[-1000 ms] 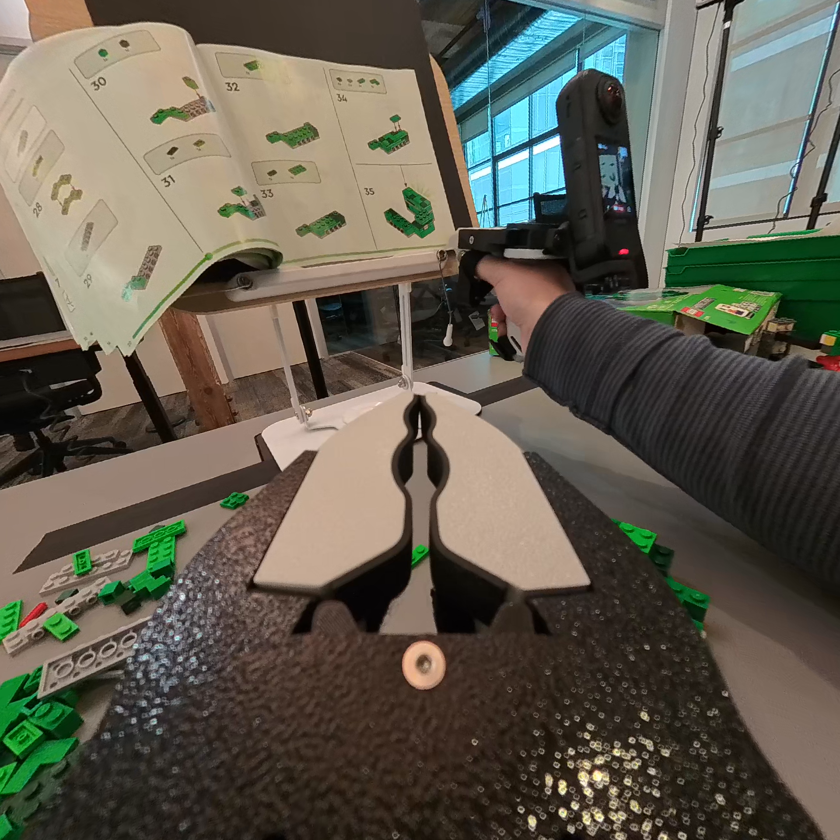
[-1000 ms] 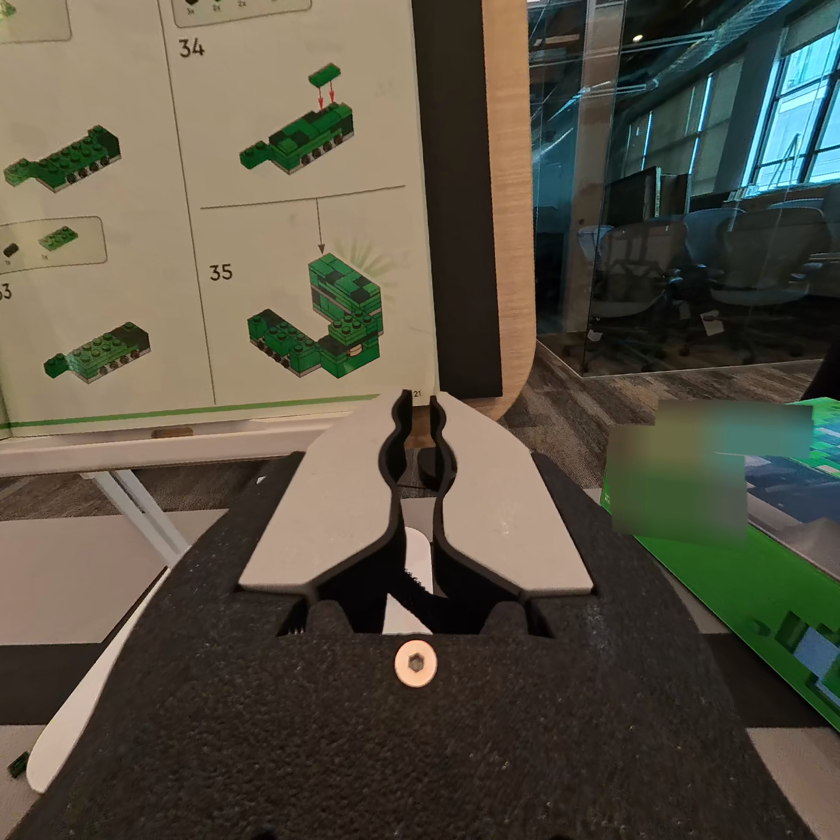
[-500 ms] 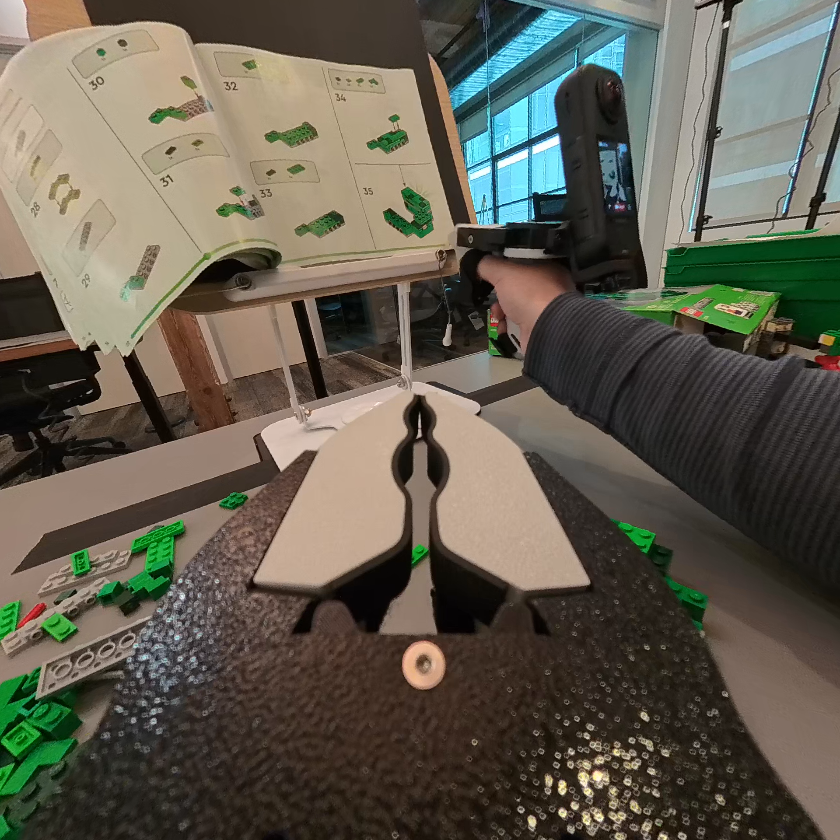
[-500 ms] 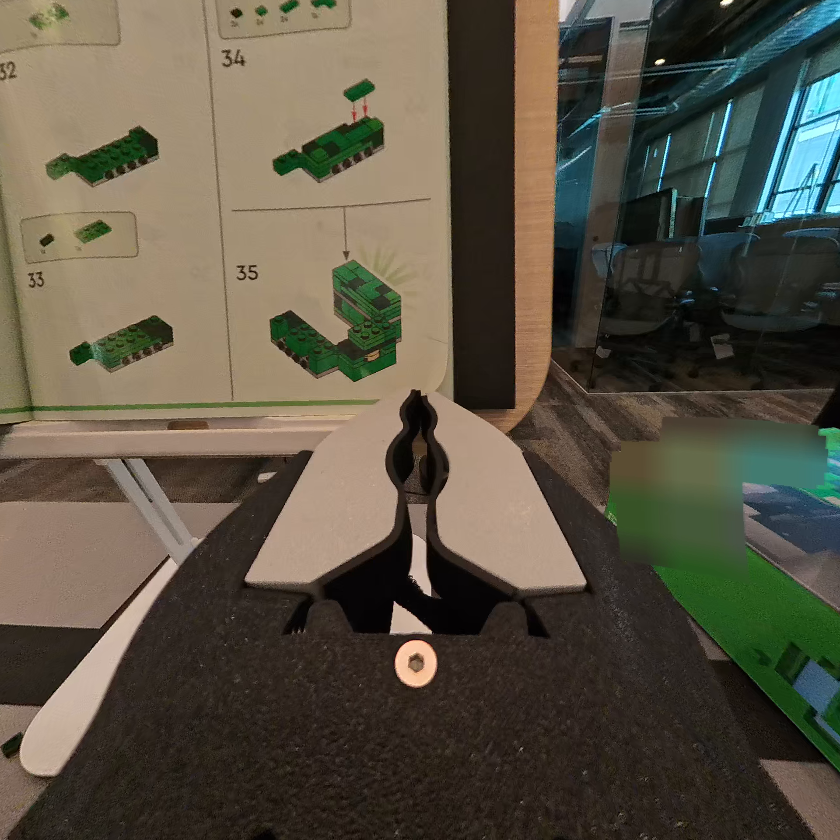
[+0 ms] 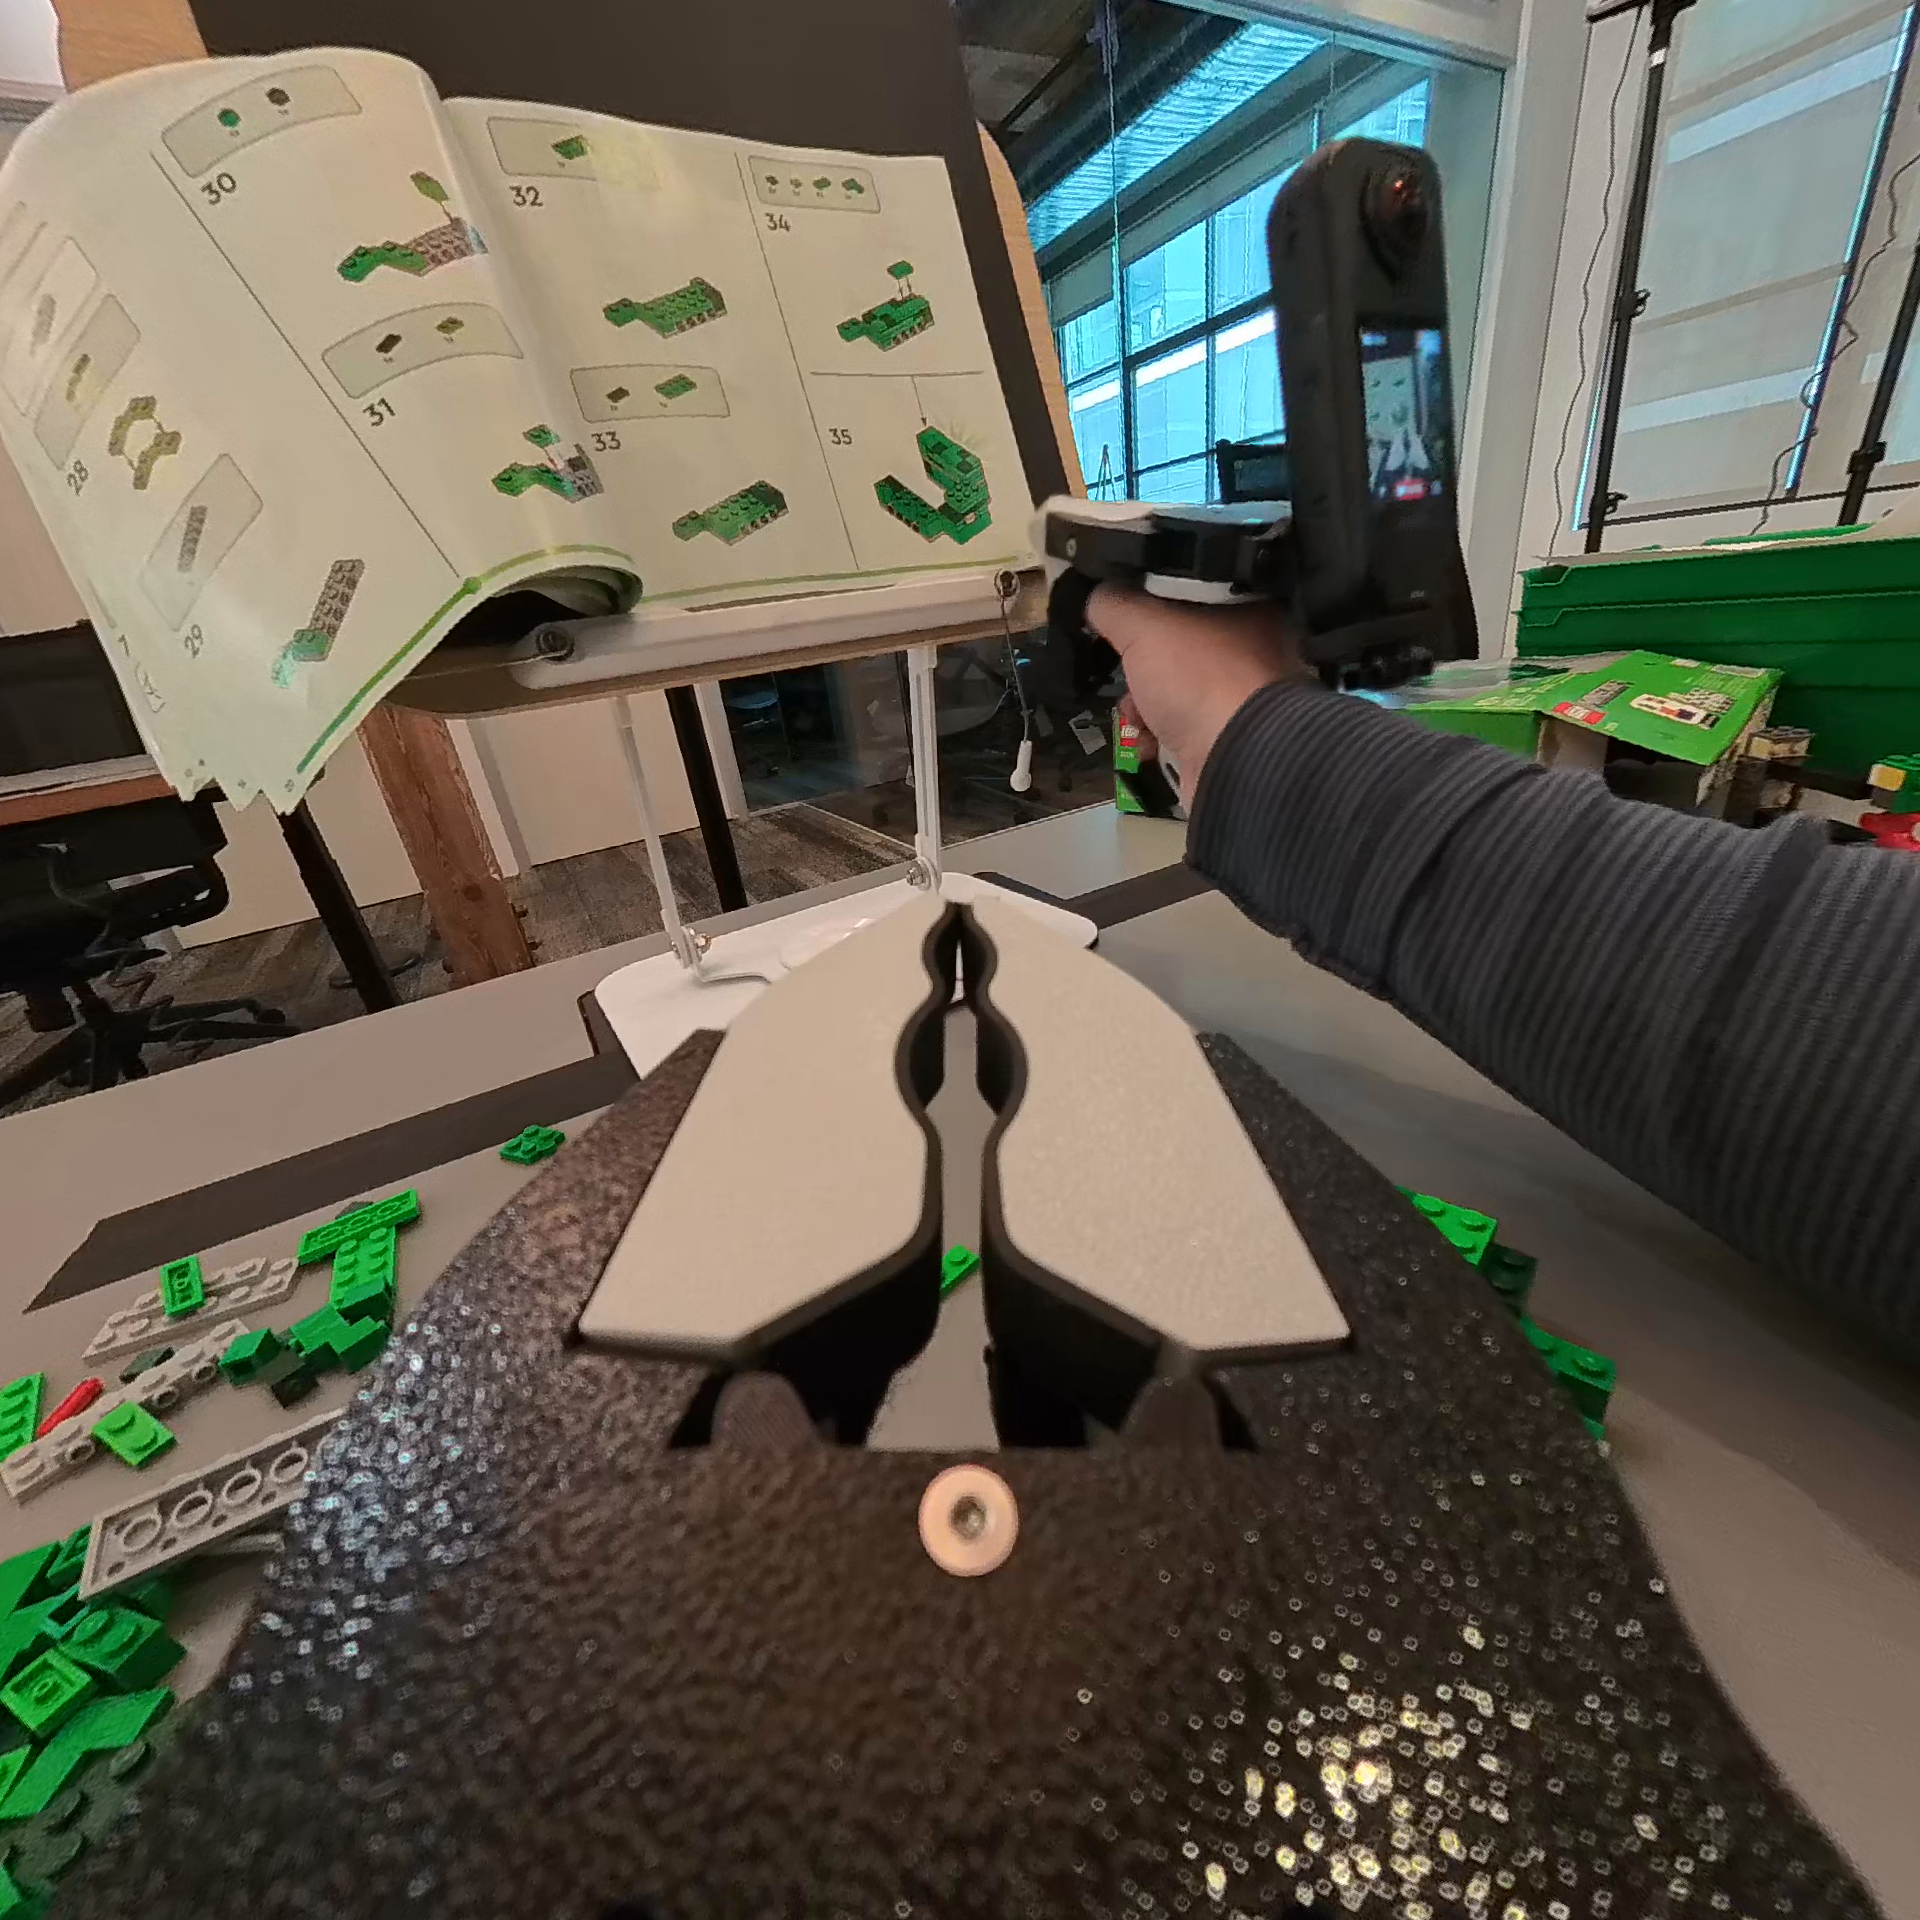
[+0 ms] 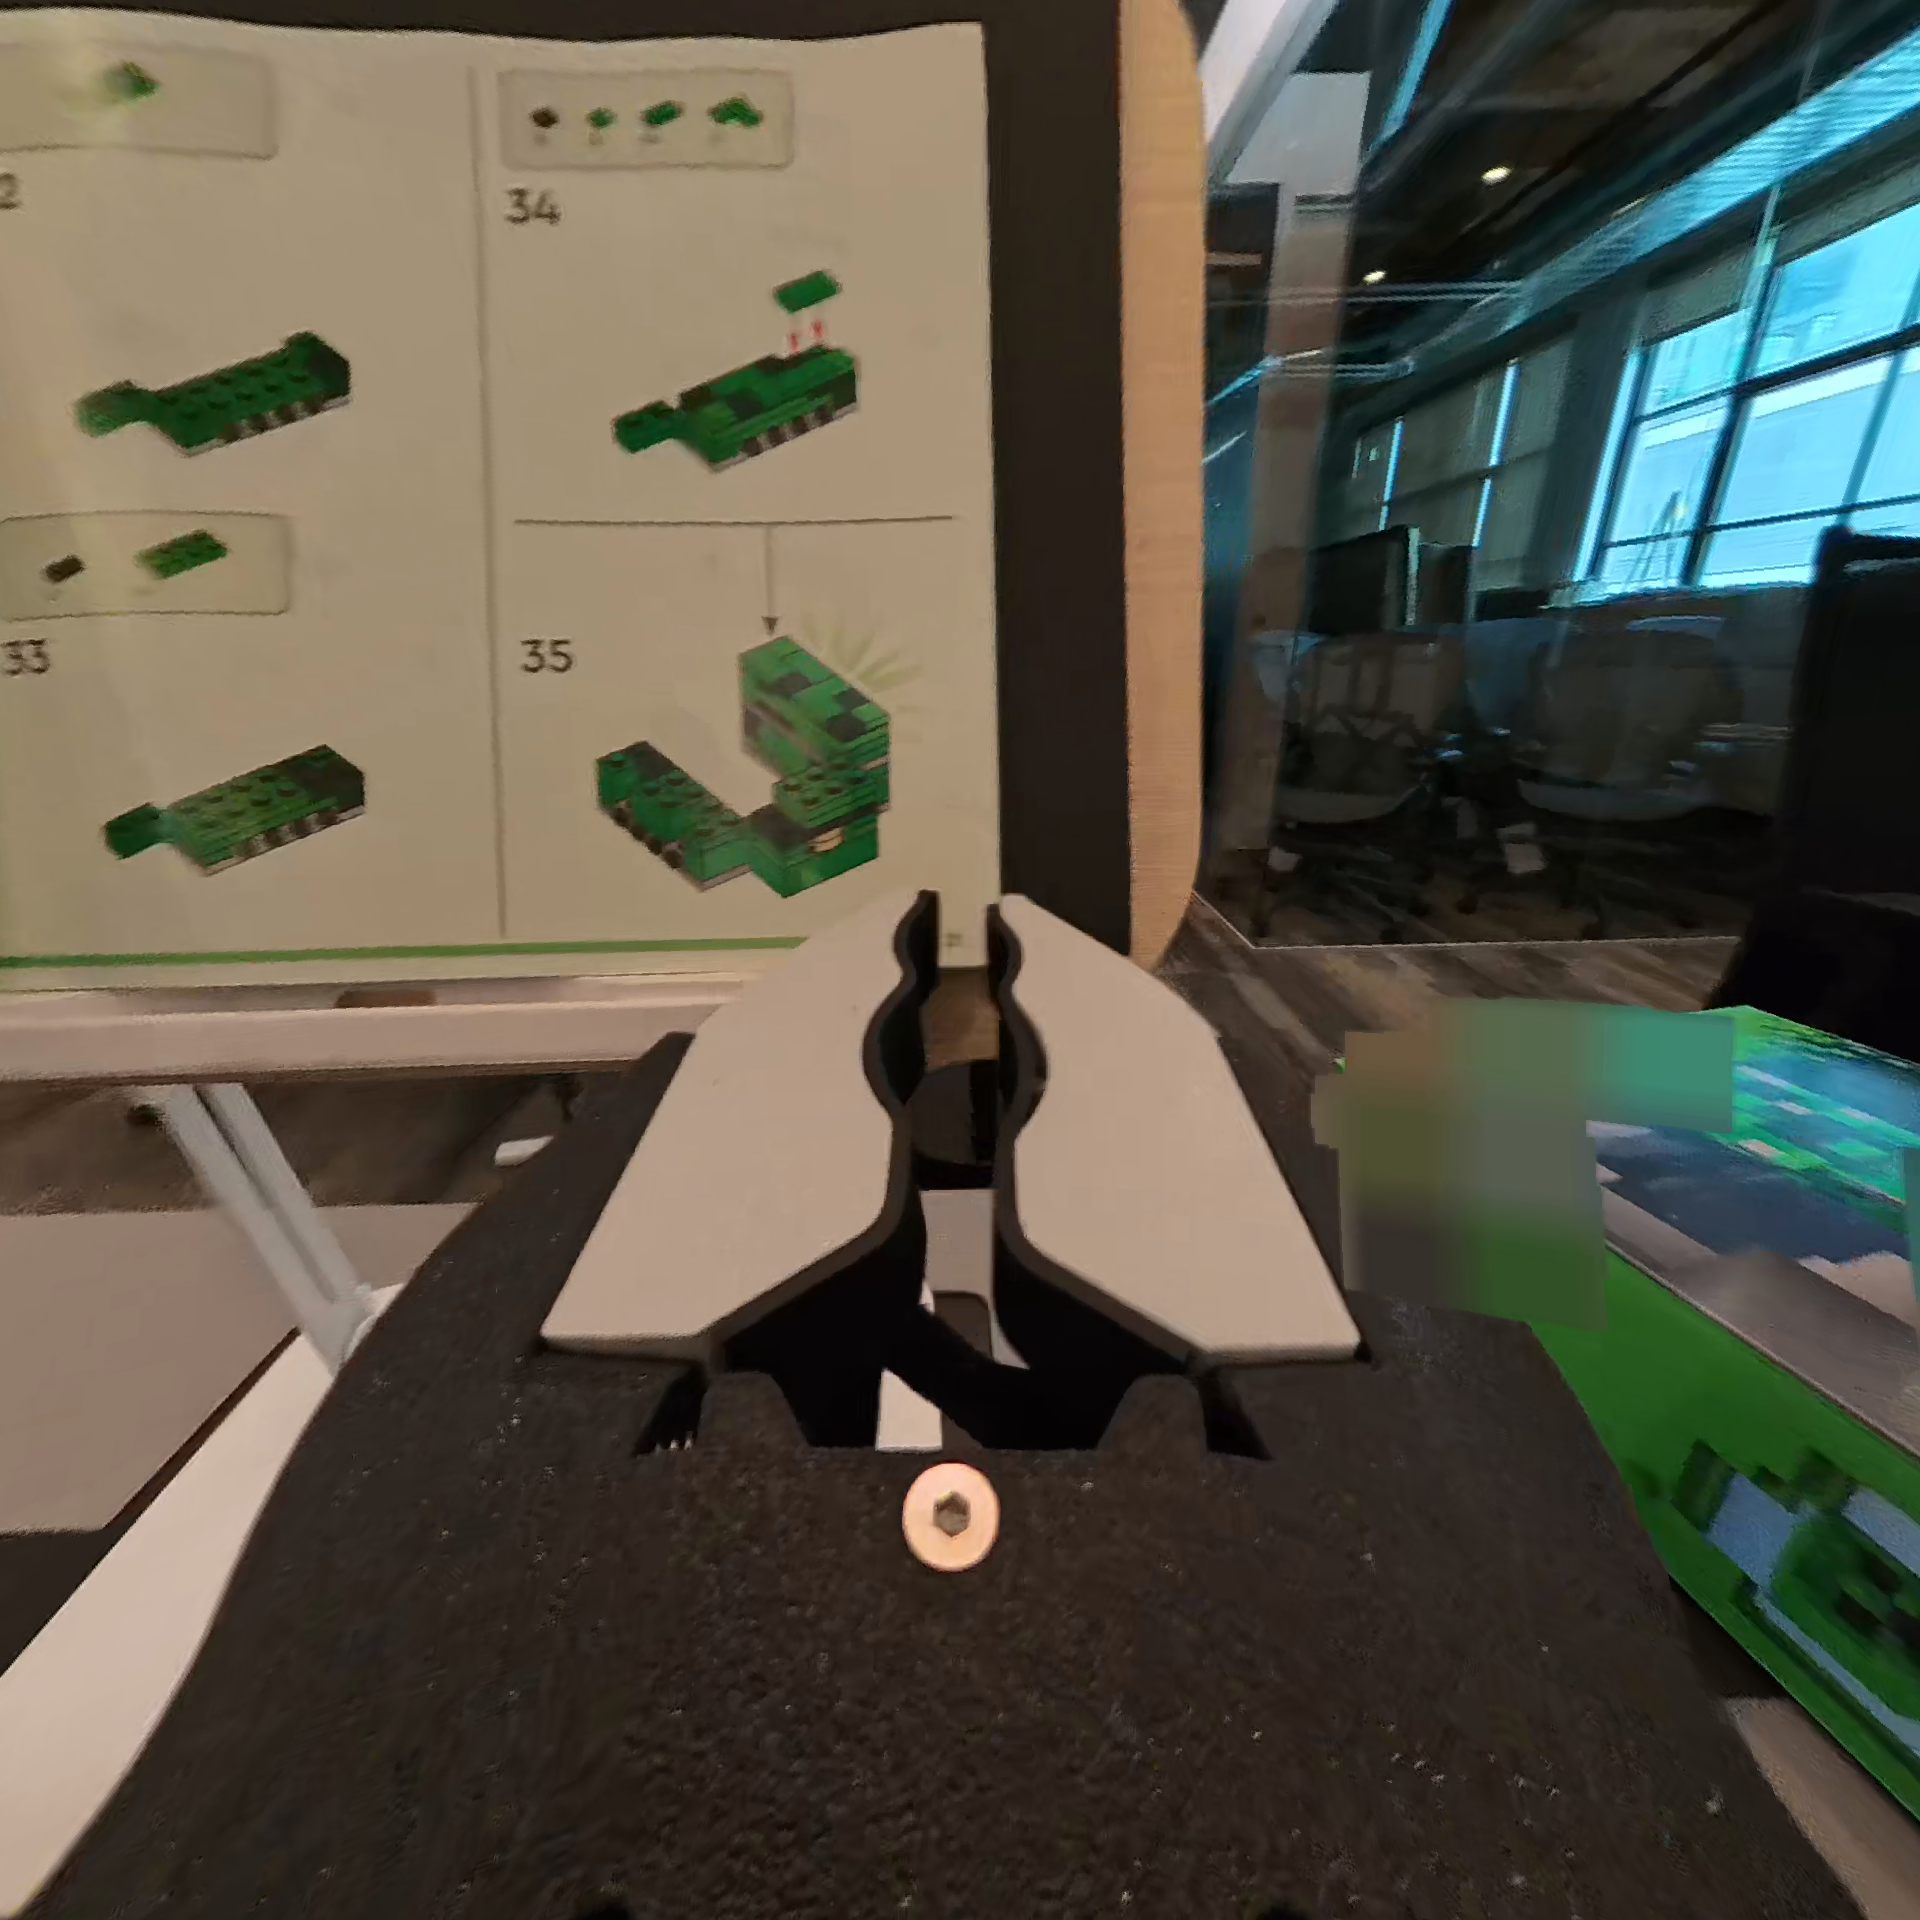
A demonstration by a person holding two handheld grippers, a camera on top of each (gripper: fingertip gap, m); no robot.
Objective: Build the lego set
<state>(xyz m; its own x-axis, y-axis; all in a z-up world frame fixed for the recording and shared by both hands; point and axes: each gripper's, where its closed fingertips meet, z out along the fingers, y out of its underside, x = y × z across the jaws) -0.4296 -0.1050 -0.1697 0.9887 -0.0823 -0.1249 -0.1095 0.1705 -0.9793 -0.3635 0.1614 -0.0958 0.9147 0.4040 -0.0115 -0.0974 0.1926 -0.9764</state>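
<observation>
The open instruction booklet [image 5: 623,343] rests on a white stand [image 5: 790,634] at the back of the grey table. My left gripper [image 5: 961,916] is shut and empty, held above the table in front of the stand's base. Loose green and grey bricks [image 5: 343,1278] lie to its left, and more green bricks [image 5: 1475,1236] to its right. My right gripper [image 6: 961,914] is at the booklet's [image 6: 727,520] lower right page corner. Its jaws stand a narrow gap apart with the corner showing between the tips. It also shows in the left wrist view [image 5: 1049,545], held by a hand.
A sleeved arm [image 5: 1558,935] reaches across the right side above the table. A green set box [image 6: 1766,1403] lies right of the stand, also in the left wrist view [image 5: 1621,707]. Green bins [image 5: 1714,603] stand behind it. A long grey plate [image 5: 197,1507] lies near left. My right fingertips sit around 30 centimetres from my left ones.
My right gripper has moved forward and up to the page's lower right corner, and its tips have parted slightly. My left gripper has stayed nearly still.
</observation>
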